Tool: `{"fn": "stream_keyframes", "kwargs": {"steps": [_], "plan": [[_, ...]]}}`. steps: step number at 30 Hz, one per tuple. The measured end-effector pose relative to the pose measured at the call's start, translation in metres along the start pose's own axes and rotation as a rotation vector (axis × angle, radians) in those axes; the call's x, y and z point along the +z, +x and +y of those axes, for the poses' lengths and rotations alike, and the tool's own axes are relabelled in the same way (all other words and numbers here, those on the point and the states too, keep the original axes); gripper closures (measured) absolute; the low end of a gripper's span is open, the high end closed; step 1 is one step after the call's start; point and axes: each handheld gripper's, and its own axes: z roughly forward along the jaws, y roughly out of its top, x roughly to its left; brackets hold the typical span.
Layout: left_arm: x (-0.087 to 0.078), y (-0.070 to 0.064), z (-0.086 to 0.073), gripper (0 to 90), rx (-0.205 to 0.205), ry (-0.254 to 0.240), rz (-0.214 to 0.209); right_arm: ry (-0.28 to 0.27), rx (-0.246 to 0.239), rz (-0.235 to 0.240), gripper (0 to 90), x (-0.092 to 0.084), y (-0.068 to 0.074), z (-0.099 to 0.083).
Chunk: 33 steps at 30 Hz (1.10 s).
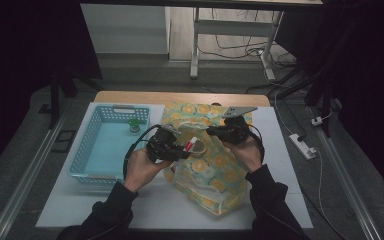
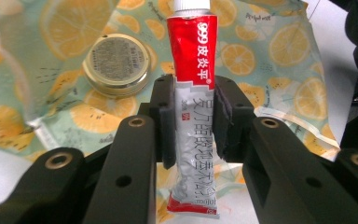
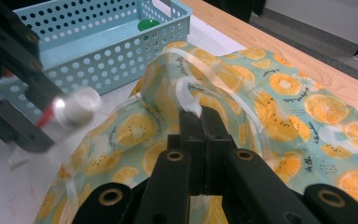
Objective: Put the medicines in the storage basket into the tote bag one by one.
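A red and silver ointment tube (image 2: 191, 46) with a white cap stands clamped between the pads of my left gripper (image 2: 193, 95). In the high view that gripper (image 1: 172, 150) holds the tube (image 1: 192, 146) over the orange-print bag (image 1: 215, 167). A round tin with a gold lid (image 2: 116, 64) lies on the bag's printed lining below the tube. My right gripper (image 3: 200, 116) is shut on the bag's clear plastic strap (image 3: 189, 95) and holds it up at the bag's far side (image 1: 220, 132). The tube's cap (image 3: 77, 106) appears blurred in the right gripper view.
A light blue perforated basket (image 1: 87, 150) stands left of the bag on the white mat, with a small green-capped item (image 1: 134, 125) at its far end. The wooden table edge (image 1: 180, 97) runs behind. A power strip (image 1: 302, 146) lies on the floor to the right.
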Motion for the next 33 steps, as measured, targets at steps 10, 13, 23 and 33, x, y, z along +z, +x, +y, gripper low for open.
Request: {"fn": "stream_keyframes", "kwargs": {"steps": [10,13,23,33], "plan": [[0.025,0.001,0.014,71.3,0.004,0.04,-0.017,-0.009,0.001,0.0,90.0,-0.002,0.001,0.001],[0.035,0.001,0.02,71.3,0.01,0.049,-0.016,-0.012,0.0,0.001,90.0,-0.002,0.001,0.001],[0.056,0.007,0.036,71.3,-0.002,0.054,-0.005,-0.017,-0.003,0.0,90.0,-0.002,0.001,0.002],[0.05,0.003,0.044,71.3,-0.012,0.043,-0.033,-0.023,0.004,-0.009,90.0,-0.005,0.0,0.002]]}}
